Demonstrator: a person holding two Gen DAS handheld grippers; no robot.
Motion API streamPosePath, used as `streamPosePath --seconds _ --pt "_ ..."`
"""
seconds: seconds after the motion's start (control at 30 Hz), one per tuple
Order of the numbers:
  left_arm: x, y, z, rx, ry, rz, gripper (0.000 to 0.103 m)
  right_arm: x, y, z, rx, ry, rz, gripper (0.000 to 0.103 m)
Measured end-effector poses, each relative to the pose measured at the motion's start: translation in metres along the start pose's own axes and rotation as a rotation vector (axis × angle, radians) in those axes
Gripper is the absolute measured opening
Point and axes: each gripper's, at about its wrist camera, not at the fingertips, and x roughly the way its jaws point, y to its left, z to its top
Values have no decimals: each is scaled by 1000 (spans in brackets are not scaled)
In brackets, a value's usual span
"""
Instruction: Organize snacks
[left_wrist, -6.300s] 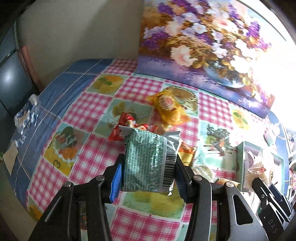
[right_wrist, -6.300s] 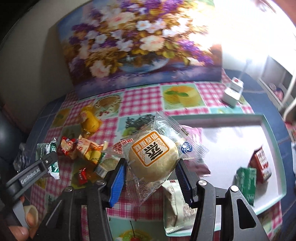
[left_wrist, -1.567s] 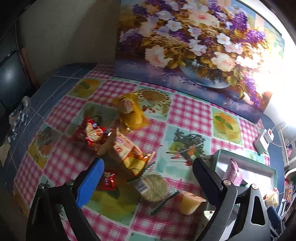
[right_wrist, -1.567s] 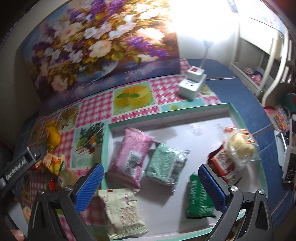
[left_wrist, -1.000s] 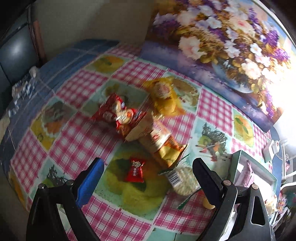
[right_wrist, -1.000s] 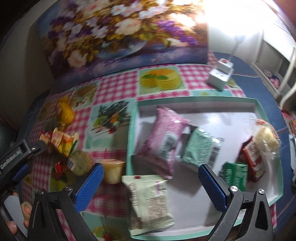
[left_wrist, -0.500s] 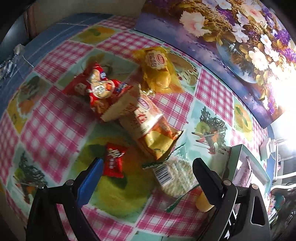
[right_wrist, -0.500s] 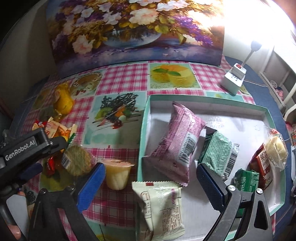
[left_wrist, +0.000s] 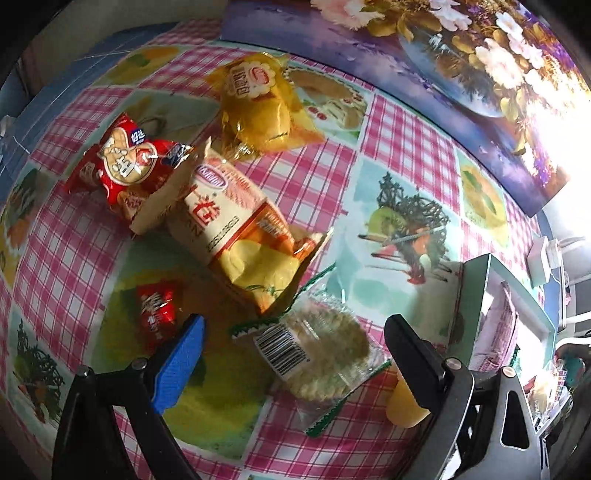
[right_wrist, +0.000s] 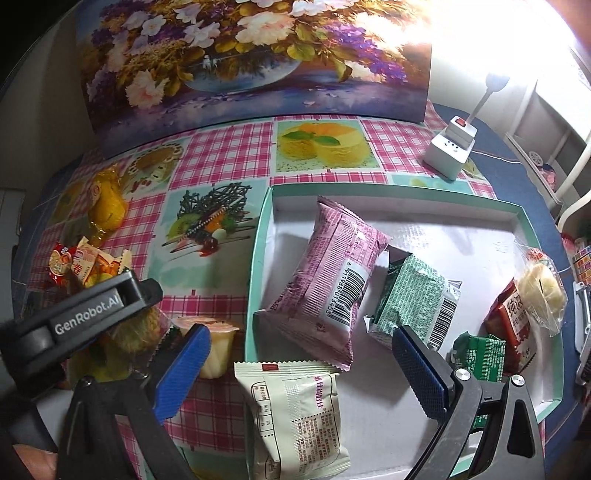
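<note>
The left gripper (left_wrist: 291, 334) hangs spread wide and empty over the clear-wrapped round cracker (left_wrist: 325, 354), just left of the teal tray (right_wrist: 258, 258). The right gripper (right_wrist: 301, 354), equally wide and empty, hovers above the tray's cream packet (right_wrist: 295, 406).

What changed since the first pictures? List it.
Both tongs let go: the green packet and the round bun now lie in the tray. The left tongs dropped toward the clear-wrapped biscuit. The other table snacks stayed put.

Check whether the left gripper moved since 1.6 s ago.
Yes. The left gripper has come down close over the round clear-wrapped cracker; the loose snacks look larger now.
</note>
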Motion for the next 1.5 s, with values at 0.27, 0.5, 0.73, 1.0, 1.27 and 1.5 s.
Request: streamPosePath --seconds 0.27,0.5,0.73,1.0,1.27,1.5 --pt "-2 8 -5 -16 29 30 96 -1 -2 0 9 -2 -1 100" --pt "-7 20 -11 -58 59 44 96 -1 -2 0 9 -1 -6 100" --pt "-11 9 -18 -26 66 -4 67 -1 -2 0 9 1 0 100" --pt "-11 7 -19 25 110 106 63 -2 -8 2 54 -14 55 86" --pt "-21 32 -10 -27 100 132 63 -20 14 5 -26 -105 114 75" --pt "-31 51 -9 -61 93 166 63 -19 36 1 -87 -98 153 64"
